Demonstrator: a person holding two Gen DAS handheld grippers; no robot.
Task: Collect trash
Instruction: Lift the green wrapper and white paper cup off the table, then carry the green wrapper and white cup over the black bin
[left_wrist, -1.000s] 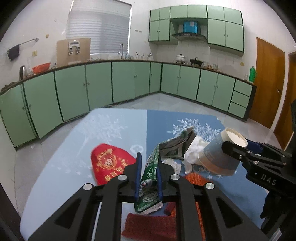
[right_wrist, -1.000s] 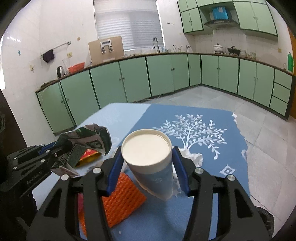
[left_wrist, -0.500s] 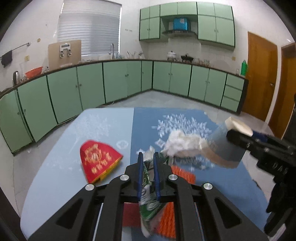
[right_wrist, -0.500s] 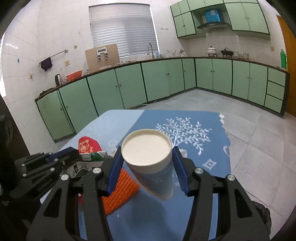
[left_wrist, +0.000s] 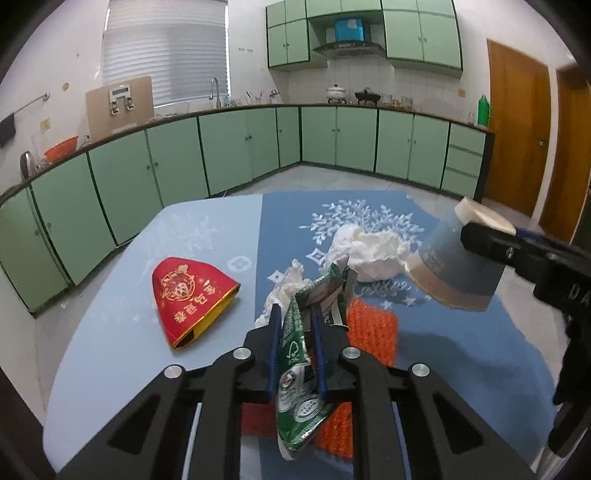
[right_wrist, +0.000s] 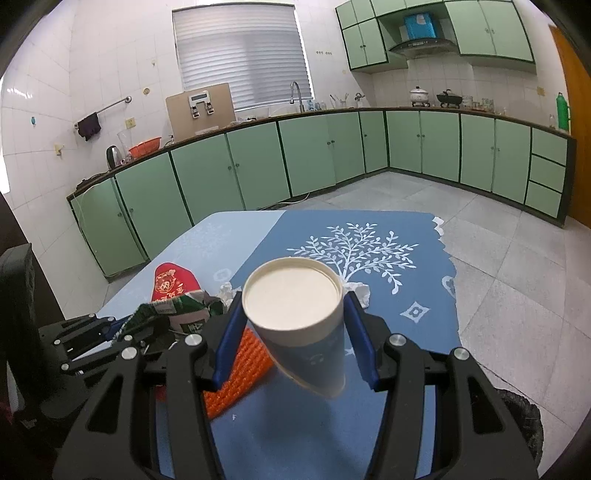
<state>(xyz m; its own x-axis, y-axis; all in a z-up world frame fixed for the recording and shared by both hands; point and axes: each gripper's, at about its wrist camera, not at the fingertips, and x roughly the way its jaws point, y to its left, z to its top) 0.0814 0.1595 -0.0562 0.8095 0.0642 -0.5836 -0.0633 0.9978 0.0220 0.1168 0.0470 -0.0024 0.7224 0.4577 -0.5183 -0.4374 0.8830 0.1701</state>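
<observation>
My left gripper holds a crumpled green drink carton upright between its blue pads, just above the table; its jaws are opening slightly, but the pads still press the carton. To its right, my right gripper is shut on a blue and white paper cup, tilted with its mouth towards the camera and lifted off the cloth. The cup hangs right of the carton, apart from it.
On the table lie a red and gold pouch, a crumpled white tissue, a smaller tissue scrap and an orange mesh piece. A dark round thing sits on the floor by the table's right edge. Green cabinets line the walls.
My left gripper drew back and down with the carton, away from the cup. The white tissue behind it now shows. My right gripper shifted slightly, still gripping the cup.
</observation>
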